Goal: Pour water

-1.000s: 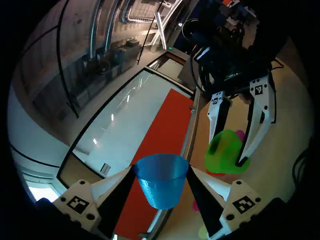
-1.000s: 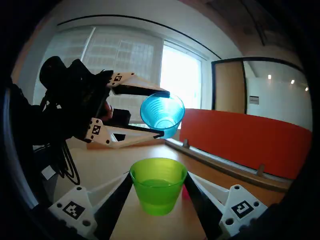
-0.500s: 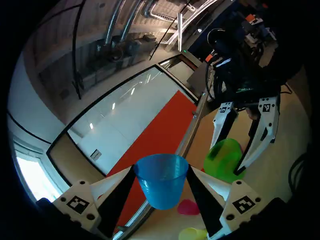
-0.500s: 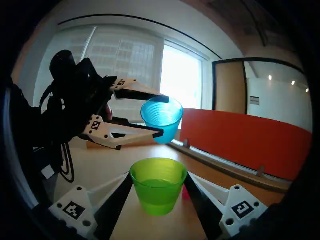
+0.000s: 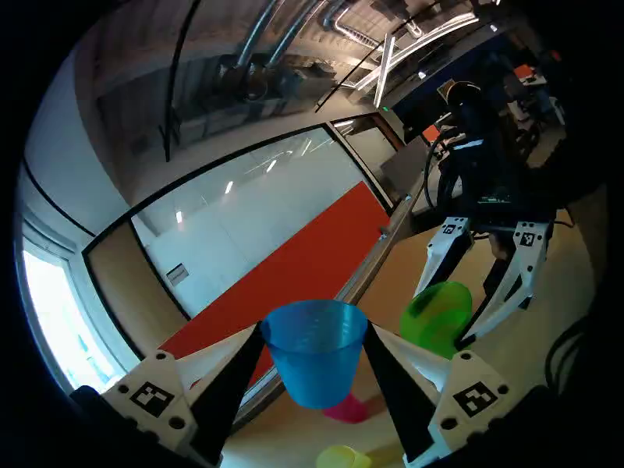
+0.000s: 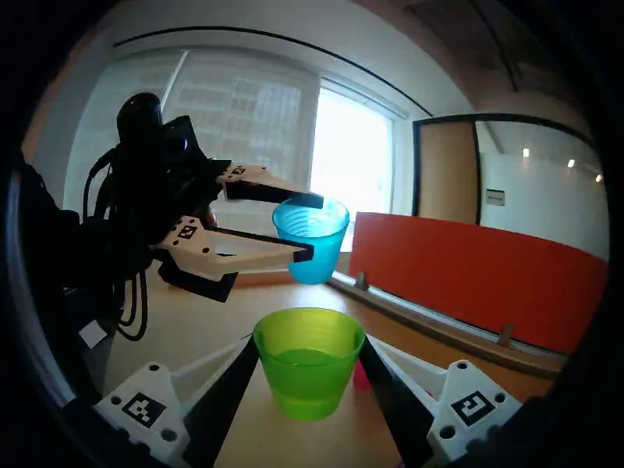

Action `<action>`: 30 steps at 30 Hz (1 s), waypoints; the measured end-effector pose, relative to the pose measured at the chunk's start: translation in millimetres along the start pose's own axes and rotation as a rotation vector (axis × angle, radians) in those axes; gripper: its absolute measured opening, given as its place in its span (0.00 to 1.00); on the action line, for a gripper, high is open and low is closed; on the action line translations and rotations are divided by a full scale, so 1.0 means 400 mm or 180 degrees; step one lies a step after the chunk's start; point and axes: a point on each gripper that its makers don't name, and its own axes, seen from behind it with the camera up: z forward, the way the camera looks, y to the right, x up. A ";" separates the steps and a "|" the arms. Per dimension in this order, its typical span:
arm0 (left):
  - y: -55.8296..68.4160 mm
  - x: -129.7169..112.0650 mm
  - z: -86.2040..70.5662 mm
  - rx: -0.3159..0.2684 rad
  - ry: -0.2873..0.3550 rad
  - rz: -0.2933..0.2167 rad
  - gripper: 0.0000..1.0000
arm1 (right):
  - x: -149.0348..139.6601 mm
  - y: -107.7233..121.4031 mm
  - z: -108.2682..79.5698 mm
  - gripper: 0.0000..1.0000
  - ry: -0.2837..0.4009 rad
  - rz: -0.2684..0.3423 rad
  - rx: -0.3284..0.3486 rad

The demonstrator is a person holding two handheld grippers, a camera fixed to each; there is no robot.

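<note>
Green cup [image 6: 309, 363] (part full) sits pinched in right hand-held gripper [image 6: 309, 343], blue cup [image 5: 313, 355] in left hand-held gripper [image 5: 312, 331].

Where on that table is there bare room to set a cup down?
Bare wood lies on the table below the raised blue cup, and in the strip between the green cup and the red screen. It is crowded around the pink cup and yellow cup.

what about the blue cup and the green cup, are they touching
Apart. The right gripper view shows the blue cup above and behind the green cup, with bare table visible between them.
</note>
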 end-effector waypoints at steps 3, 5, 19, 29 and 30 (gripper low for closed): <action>0.000 -0.003 0.000 -0.0012 0.0000 -0.0105 0.89 | 0.001 0.000 -0.001 0.92 -0.0001 -0.0005 0.0000; 0.000 -0.006 0.001 -0.0012 -0.0011 -0.0160 0.89 | 0.001 0.000 -0.002 0.92 0.0000 -0.0011 -0.0003; 0.001 -0.028 -0.009 -0.0029 -0.0022 -0.0538 0.89 | 0.008 0.001 -0.007 0.92 0.0010 -0.0042 -0.0010; -0.002 -0.038 -0.016 -0.0031 -0.0027 -0.0778 0.89 | 0.015 -0.001 -0.008 0.92 0.0008 -0.0065 -0.0011; -0.003 -0.038 -0.017 -0.0032 -0.0025 -0.0806 0.89 | 0.016 -0.002 -0.008 0.92 0.0007 -0.0068 -0.0012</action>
